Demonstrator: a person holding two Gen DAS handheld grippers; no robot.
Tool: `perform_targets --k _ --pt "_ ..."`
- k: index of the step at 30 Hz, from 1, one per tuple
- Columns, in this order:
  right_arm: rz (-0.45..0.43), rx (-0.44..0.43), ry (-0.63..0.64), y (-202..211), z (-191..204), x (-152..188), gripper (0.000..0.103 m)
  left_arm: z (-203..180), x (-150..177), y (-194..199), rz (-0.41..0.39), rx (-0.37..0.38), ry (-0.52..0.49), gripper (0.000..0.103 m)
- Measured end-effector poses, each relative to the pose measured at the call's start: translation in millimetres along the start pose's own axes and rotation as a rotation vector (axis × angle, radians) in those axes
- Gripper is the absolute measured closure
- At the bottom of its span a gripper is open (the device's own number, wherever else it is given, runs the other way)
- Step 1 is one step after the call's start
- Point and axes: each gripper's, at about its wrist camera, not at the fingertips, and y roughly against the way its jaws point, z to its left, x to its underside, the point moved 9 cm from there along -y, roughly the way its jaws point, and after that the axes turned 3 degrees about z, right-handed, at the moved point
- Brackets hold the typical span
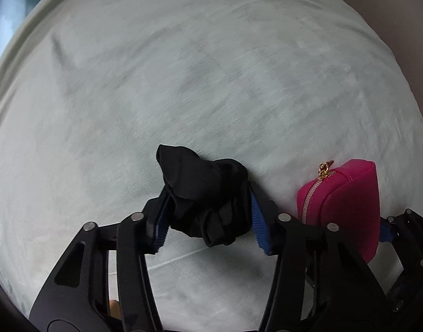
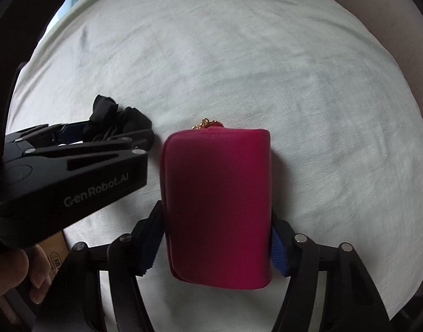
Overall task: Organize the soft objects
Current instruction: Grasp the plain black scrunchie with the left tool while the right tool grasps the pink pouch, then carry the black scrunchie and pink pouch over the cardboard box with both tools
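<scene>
A crumpled black cloth lies bunched on the pale sheet, and my left gripper is shut on it, blue pads pressing both sides. The same black cloth shows at the left of the right wrist view, inside the left gripper. A magenta zip pouch with a gold zip pull stands on the sheet between the fingers of my right gripper, which is shut on its two sides. In the left wrist view the magenta pouch sits to the right of the cloth.
A pale green sheet covers the whole surface, with its edge curving along the far left. A hand holds the left gripper's handle at the lower left. A tan box corner lies under it.
</scene>
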Motion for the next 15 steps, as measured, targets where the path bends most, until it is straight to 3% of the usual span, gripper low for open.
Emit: perform_targets --k 2,4,15 --pt "-0.002 -0.003 0.013 1.9 1.0 0.1 0.049 -0.1 -1.7 2.8 0.000 0.004 0.005 0.076" --pt "-0.007 -0.013 0.017 4.3 1.5 0.6 0.052 1.7 -3.3 5.6 0.004 0.010 0.018 0.083" --pt "-0.059 -0.074 0.005 44.4 -5.5 2.2 0.061 -9.4 7.1 55.7 -0.041 0.023 0.087 0.085"
